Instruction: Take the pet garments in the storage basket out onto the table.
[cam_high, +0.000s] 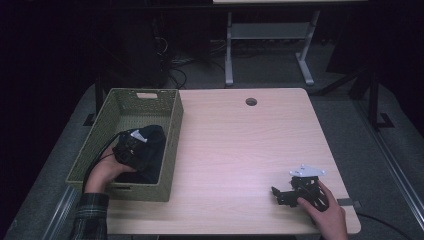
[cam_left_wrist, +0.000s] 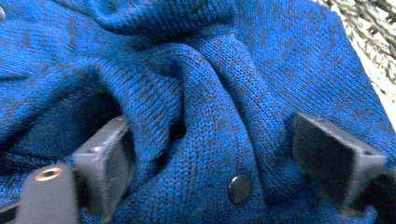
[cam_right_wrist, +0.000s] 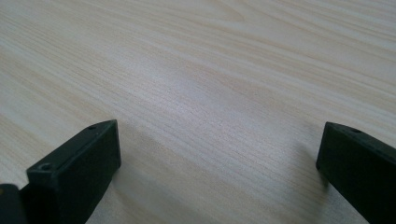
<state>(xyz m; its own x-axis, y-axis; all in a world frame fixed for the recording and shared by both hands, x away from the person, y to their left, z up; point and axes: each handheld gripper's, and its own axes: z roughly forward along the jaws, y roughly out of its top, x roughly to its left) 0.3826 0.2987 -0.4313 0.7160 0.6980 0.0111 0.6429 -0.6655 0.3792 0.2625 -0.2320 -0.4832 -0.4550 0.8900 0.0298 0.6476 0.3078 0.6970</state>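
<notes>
Near right on the wooden table (cam_high: 240, 150): right gripper (cam_high: 285, 194) resting low in a hand, jaws spread wide over bare wood grain, nothing between them. Near left: left gripper (cam_high: 131, 148) reaching down into the woven green basket (cam_high: 172, 150), jaws wide apart and straddling a raised fold of the blue knitted cardigan (cam_left_wrist: 196, 84), a fold standing between the pads (cam_left_wrist: 105, 158) but not yet visibly pinched, so nothing truly held. Cardigan lying crumpled in the near half of the basket, dark in the high view, bright blue up close, with a metal snap button (cam_left_wrist: 239, 188) near the jaws. Probably light, soft and fully limp: no shape of its own, likely to sag, stretch and trail once lifted, possibly dragging over the basket rim. Little risk of slipping thanks to the coarse knit, and nothing fragile beyond a possible snag of yarn. Best hold likely on a thick bunched ridge such as the one between the jaws, deep enough to catch several layers, clear of the hard button. Farther off: basket's far half bare, then a cable hole (cam_high: 251, 102) at the table's far edge.
</notes>
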